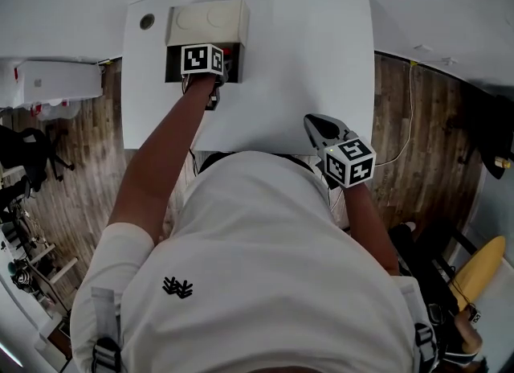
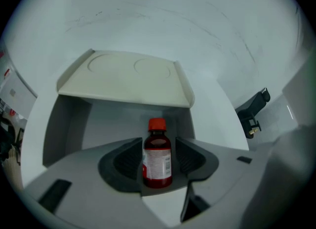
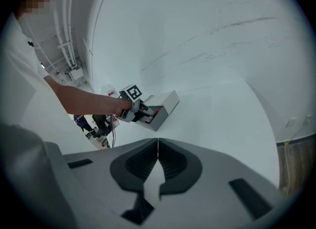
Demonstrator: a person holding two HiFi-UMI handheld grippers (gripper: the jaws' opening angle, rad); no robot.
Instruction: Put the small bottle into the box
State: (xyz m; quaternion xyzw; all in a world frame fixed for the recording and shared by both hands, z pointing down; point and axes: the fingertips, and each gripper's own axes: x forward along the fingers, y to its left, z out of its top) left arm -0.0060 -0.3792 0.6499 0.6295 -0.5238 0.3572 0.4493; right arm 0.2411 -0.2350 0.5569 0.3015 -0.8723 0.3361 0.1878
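Observation:
A small bottle (image 2: 157, 146) with dark red contents, a red cap and a white label stands upright between the jaws of my left gripper (image 2: 157, 168), which is shut on it. The bottle sits inside the open box (image 2: 69, 124), whose grey walls rise on both sides and whose cream lid (image 2: 123, 77) stands open behind. In the head view the box (image 1: 177, 72) is at the far left of the white table (image 1: 313, 66), and the marker cube hides the bottle. My right gripper (image 1: 315, 125) is shut and empty near the table's front edge, far from the box (image 3: 160, 107).
A round hole (image 1: 147, 21) is in the table's far left corner. A black clamp (image 2: 253, 112) sits on the table edge to the right of the box. Wooden floor (image 1: 418, 162) surrounds the table, with a white cabinet (image 1: 56, 82) at the left.

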